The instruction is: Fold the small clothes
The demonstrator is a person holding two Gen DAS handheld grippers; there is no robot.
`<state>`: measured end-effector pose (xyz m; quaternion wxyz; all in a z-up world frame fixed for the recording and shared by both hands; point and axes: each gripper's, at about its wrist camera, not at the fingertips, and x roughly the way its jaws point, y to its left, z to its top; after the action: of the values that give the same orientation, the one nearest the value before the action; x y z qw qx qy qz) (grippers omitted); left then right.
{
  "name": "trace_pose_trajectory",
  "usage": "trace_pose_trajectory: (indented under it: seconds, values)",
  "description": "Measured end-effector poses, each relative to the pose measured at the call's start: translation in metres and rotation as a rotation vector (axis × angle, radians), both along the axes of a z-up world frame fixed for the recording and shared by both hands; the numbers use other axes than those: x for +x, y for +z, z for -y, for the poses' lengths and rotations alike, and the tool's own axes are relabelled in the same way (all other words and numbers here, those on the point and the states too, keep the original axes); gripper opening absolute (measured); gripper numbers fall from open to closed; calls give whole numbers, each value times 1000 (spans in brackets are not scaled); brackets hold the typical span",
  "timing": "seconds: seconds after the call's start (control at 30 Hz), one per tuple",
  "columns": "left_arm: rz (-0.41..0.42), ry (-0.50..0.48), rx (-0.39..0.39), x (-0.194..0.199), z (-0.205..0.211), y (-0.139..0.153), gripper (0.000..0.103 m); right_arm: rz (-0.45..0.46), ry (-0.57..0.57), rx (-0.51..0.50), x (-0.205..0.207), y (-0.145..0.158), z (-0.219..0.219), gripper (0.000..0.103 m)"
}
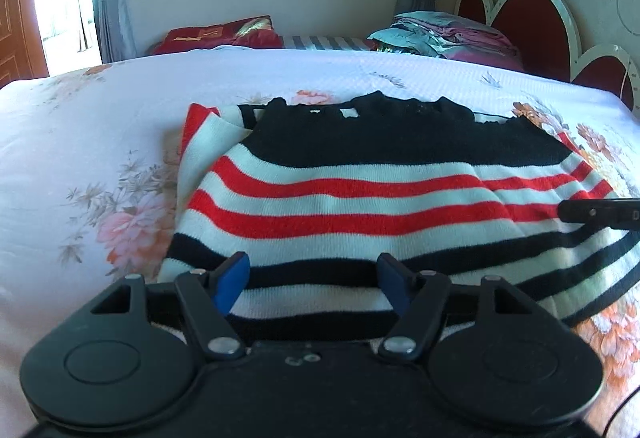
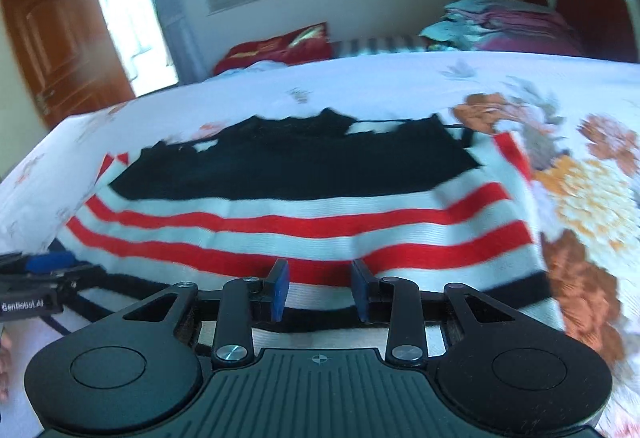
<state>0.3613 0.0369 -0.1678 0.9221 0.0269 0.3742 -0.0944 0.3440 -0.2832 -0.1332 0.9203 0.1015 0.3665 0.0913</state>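
A small knit garment (image 1: 360, 198) with a black top and white, red and black stripes lies spread flat on the floral bedsheet (image 1: 80, 142). My left gripper (image 1: 313, 278) hovers over its near hem, left of centre, open, with its blue pads wide apart and nothing pinched. One finger of the right gripper (image 1: 600, 214) shows at the garment's right edge. In the right wrist view the garment (image 2: 320, 206) fills the middle. My right gripper (image 2: 320, 290) stands over the near striped hem with a narrower gap and nothing visibly pressed between the pads. The left gripper (image 2: 40, 266) shows at the left edge.
At the far side of the bed lie a red pillow (image 1: 224, 34) and a pile of folded clothes (image 1: 448, 34). A red scalloped headboard (image 1: 532, 34) stands at the right. A wooden door (image 2: 60, 46) is at the far left. Bare sheet surrounds the garment.
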Motion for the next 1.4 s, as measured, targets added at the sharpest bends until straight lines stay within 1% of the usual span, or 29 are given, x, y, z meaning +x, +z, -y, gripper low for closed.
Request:
trace_pose_trajectory:
  seconds: [0.13,0.23,0.3,0.33,0.4,0.47,0.53,0.6,0.7,0.97,1.1,1.17,1.23,1.3,1.4]
  values:
    - [-11,-13,-5,1,-3,-4,70,-12,-1,-84,-15,-2,-3,34]
    - [-33,-13,-4,2,-4,0,69,10,-65,-119,-26,6,4,34]
    - [-44,-13,2,2,-3,1,69,-30,-98,-190,-28,-3,9,34]
    - [-47,-17,8,2,-3,2,69,-34,-90,-197,-30,-8,11,34]
    - [-56,-18,16,1,-1,3,69,-39,-86,-213,-33,-4,11,34]
    - [-69,-9,11,1,-2,4,70,-31,-108,-197,-35,5,9,34]
    - [-87,0,-8,2,-3,7,74,-11,-105,-169,-38,13,5,34]
    - [-106,3,-37,1,-4,10,80,-17,-82,-151,-38,16,-3,35]
    - [-132,11,-50,-1,-6,13,82,-23,-58,-121,-36,18,-15,35]
    - [-182,60,-113,-13,-22,19,83,8,6,-96,-32,30,-48,35]
    - [-213,63,-187,-25,-35,19,85,28,15,-85,-28,36,-59,35]
    - [-230,74,-230,-32,-45,17,85,36,18,-81,-27,37,-62,38]
    - [-269,112,-275,-38,-54,12,86,41,19,-79,-26,38,-64,53]
    - [-299,157,-336,-43,-65,6,86,49,19,-77,-25,39,-66,53]
    - [-302,196,-431,-48,-76,-2,86,44,25,-82,-23,36,-69,53]
